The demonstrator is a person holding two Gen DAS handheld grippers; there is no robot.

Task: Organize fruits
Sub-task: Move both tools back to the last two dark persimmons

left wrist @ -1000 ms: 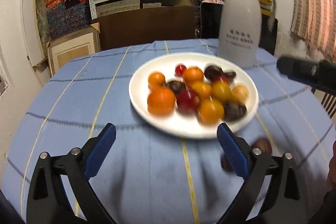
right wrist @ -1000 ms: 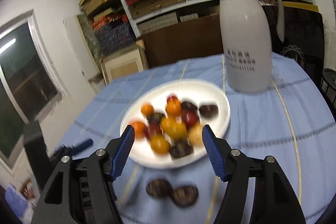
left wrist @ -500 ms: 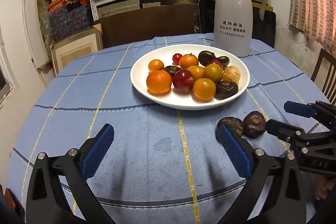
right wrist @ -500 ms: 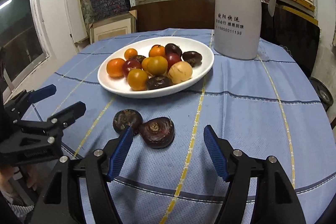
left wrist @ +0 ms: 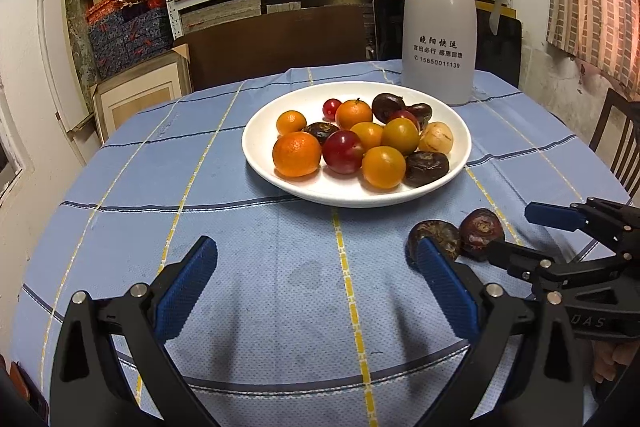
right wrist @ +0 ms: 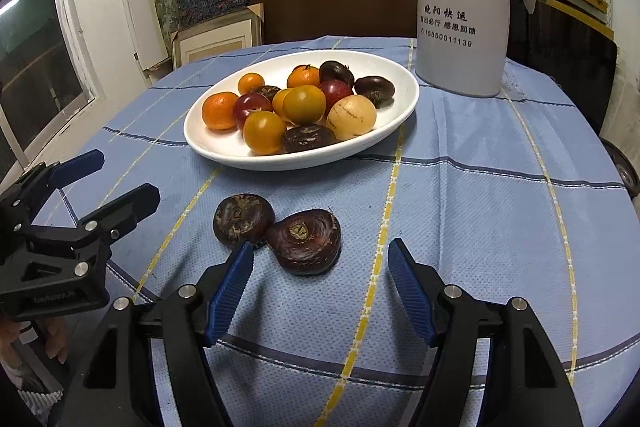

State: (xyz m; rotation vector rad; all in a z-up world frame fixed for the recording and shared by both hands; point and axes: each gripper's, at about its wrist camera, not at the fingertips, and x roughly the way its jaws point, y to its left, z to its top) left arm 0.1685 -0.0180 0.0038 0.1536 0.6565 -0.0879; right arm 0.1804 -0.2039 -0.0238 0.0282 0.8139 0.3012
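A white plate [left wrist: 264, 115] [right wrist: 208, 143] holds oranges, red plums, yellow fruits and dark chestnuts. Two more dark brown chestnuts lie side by side on the blue cloth in front of it, the left one [right wrist: 242, 219] [left wrist: 436, 233] and the right one [right wrist: 308, 239] [left wrist: 481, 231]. My right gripper [right wrist: 321, 247] [left wrist: 512, 231] is open and low over the cloth. The right chestnut sits at the mouth of its gap, nearer the left finger, and no pad touches it. My left gripper [left wrist: 314, 247] [right wrist: 130, 173] is open over bare cloth, left of the chestnuts, holding nothing.
A tall white jug [left wrist: 438, 27] [right wrist: 460, 7] stands behind the plate at the back right. The round table's front edge curves just under both grippers. A wooden chair [left wrist: 616, 147] stands off the right side. Shelves of boxes fill the back wall.
My right gripper came down and tipped toward the two loose chestnuts, which now sit at its fingertips. In the left wrist view it dropped from mid-right to low right. My left gripper stayed put.
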